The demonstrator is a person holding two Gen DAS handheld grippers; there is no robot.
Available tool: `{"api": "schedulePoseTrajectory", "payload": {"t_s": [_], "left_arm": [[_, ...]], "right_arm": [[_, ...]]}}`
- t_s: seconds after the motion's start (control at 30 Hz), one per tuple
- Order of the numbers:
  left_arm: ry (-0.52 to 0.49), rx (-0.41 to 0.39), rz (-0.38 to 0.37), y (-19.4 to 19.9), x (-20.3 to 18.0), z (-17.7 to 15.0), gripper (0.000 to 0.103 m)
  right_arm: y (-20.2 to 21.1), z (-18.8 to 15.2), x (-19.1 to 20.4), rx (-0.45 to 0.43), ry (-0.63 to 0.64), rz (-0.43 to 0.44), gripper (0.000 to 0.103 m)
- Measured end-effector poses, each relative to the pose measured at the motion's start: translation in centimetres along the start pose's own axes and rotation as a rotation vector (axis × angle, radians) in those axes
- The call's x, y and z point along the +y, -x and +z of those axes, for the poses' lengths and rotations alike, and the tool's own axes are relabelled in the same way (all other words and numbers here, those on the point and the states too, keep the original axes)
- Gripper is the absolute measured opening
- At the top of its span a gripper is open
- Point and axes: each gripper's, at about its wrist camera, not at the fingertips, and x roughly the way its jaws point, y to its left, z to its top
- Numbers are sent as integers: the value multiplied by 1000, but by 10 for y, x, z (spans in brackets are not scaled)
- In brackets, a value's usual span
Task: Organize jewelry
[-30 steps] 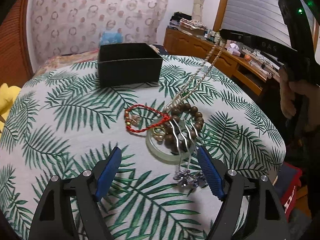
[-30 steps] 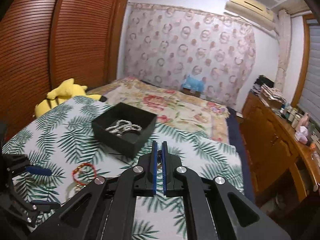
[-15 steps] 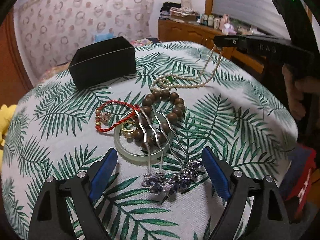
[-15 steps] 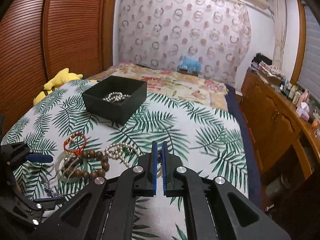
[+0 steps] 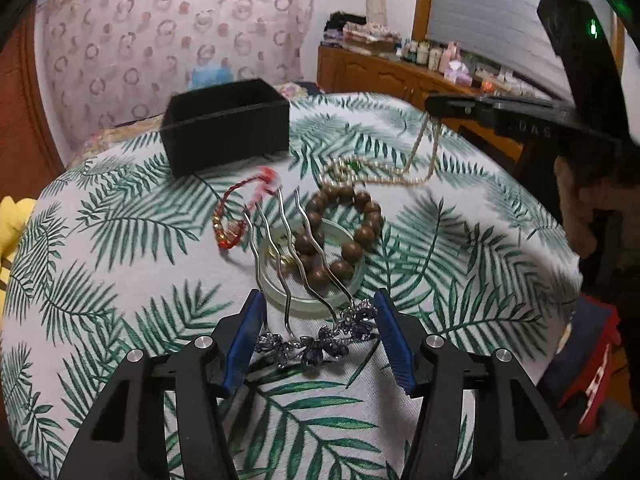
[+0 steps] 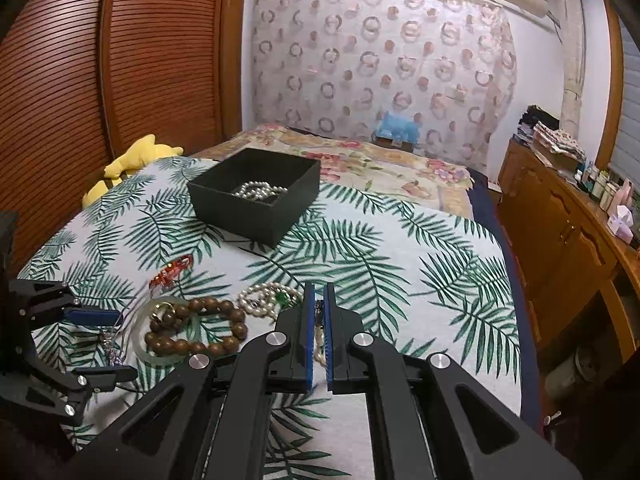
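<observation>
Two blue-padded fingers of the left gripper [image 5: 316,344] are closing around the silver four-pronged hair comb's [image 5: 296,280] beaded flower crest, not yet pressing. Stiff, light, slippery prongs lie ahead over the pale jade bangle [image 5: 320,296]; take the crest. The right gripper [image 6: 319,336] is clamped on the limp pearl necklace [image 6: 268,298].

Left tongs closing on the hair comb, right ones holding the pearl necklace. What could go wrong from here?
1. The hair comb has its prongs lying across the wooden bead bracelet and jade bangle; as the left tongs close and lift, they may drag both.
2. The pearl necklace in the right tongs still trails on the cloth beside the pile; lifting could snag it.
</observation>
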Motion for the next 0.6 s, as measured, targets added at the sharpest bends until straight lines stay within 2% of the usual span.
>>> {"api": "schedulePoseTrajectory", "payload": {"t_s": [0.6], "left_arm": [[48,-106,3,30,35,27,53]], "right_arm": [[25,60,13,-113,52,15,5]]}}
